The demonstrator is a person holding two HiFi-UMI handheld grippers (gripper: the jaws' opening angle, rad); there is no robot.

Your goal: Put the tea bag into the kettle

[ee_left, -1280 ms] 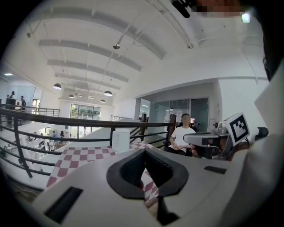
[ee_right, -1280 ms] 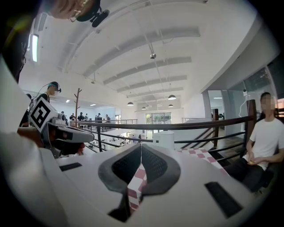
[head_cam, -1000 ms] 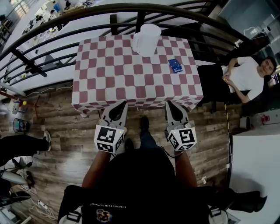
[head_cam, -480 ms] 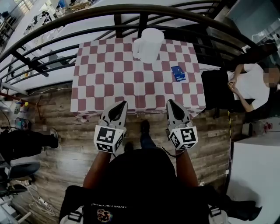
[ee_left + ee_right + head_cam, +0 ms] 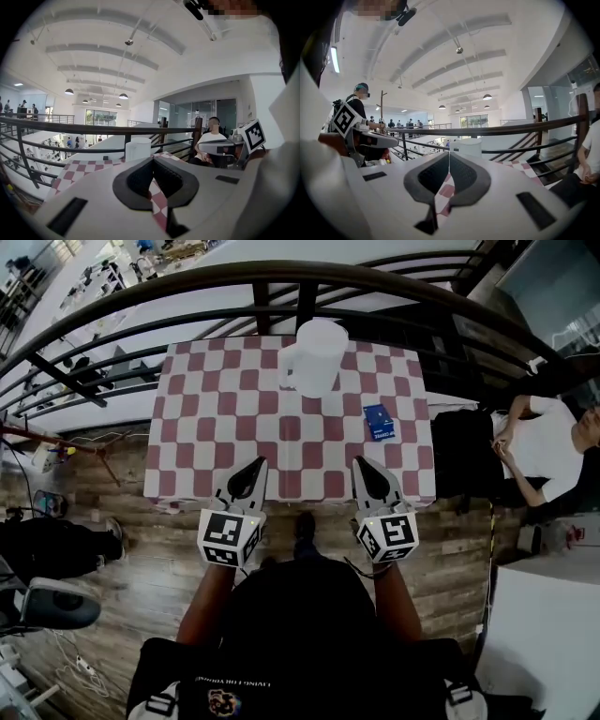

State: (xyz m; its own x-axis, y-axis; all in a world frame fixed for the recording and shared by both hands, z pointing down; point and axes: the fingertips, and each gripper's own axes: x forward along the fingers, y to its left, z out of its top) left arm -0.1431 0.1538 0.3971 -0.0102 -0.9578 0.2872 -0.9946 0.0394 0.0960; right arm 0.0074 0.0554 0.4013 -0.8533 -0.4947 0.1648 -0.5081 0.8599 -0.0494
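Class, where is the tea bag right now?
In the head view the tea bag lies flat on the right side of the checked table, nearer than and right of the white kettle, just beyond the right gripper.

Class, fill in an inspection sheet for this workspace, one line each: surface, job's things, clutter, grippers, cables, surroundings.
Surface: table under a red-and-white checked cloth.
Job's things: white kettle at the far edge; blue tea bag flat on the cloth, nearer and to the kettle's right, apart from it.
Clutter: nothing seen on the table.
Grippers: left gripper and right gripper both shut, empty, side by side at the table's near edge.
Cables: loose cables on the floor at lower left, away from the table.
Surroundings: dark railing behind the table; seated person to its right; wooden floor.
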